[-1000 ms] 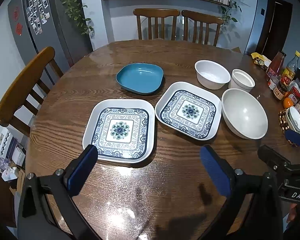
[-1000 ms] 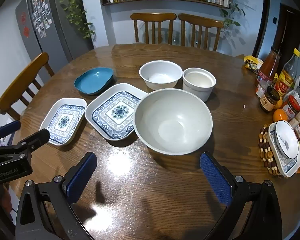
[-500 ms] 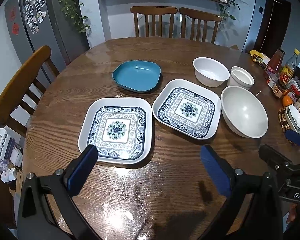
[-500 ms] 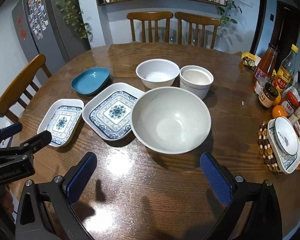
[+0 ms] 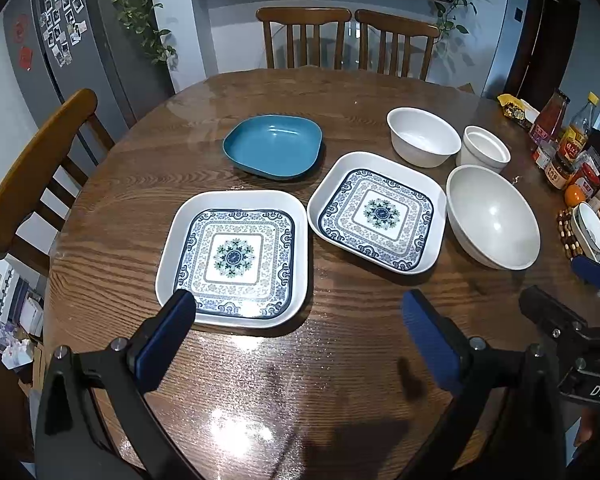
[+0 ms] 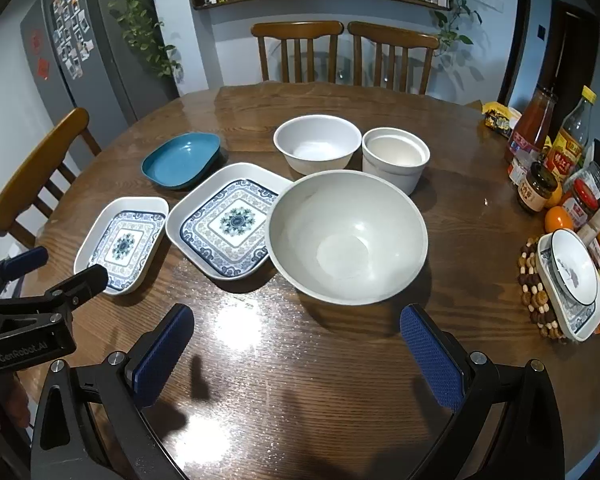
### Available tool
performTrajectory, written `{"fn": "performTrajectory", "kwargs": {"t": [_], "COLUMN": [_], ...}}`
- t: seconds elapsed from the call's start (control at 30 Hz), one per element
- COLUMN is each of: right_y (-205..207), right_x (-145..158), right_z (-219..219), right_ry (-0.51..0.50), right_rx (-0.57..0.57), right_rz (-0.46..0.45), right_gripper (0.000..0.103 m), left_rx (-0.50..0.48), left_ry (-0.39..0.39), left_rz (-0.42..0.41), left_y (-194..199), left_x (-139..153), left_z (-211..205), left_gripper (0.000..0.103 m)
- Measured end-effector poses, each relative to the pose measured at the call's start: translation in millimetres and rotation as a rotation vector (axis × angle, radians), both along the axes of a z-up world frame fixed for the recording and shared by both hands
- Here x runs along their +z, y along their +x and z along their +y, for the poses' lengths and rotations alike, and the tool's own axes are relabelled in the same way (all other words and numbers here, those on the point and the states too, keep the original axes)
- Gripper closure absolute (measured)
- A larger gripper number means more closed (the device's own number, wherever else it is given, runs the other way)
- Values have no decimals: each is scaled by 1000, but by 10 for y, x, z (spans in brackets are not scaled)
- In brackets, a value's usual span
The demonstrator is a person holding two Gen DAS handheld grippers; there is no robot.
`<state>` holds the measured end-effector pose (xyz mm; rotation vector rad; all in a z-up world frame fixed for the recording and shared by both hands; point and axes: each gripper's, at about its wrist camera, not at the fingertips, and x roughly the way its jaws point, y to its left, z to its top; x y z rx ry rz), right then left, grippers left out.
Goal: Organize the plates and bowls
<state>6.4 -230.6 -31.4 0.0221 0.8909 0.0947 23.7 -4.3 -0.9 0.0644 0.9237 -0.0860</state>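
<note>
Grippers both spread, holding nothing: left gripper [image 5: 296,336] above table's [image 5: 340,380] near edge facing a patterned square plate [image 5: 233,257]; right gripper [image 6: 296,348] facing the large white bowl [image 6: 346,236] mid-table. Nothing stacked yet. Judged step: approach. Next likely needs a rim pinch on that plate, stacking onto its twin [image 5: 378,212].

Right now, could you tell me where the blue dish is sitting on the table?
In the left wrist view the blue dish sits toward the far left of the group, just behind the two patterned square plates and left of the white bowl.
</note>
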Motion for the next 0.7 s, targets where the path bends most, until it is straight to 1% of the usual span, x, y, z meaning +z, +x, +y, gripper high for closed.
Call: {"fn": "performTrajectory", "kwargs": {"t": [0.2, 0.7], "right_y": [1, 32], "right_x": [1, -59], "right_z": [-4, 275], "right_ry": [-1, -1], "right_rx": [0, 3], "right_rz": [2, 15], "right_gripper": [0, 0], "left_rx": [-12, -18], "left_ry": [-5, -15], "left_rz": [3, 20], "left_y": [16, 92], "left_x": [-16, -87], "left_z": [12, 205], "left_gripper": [1, 1]}}
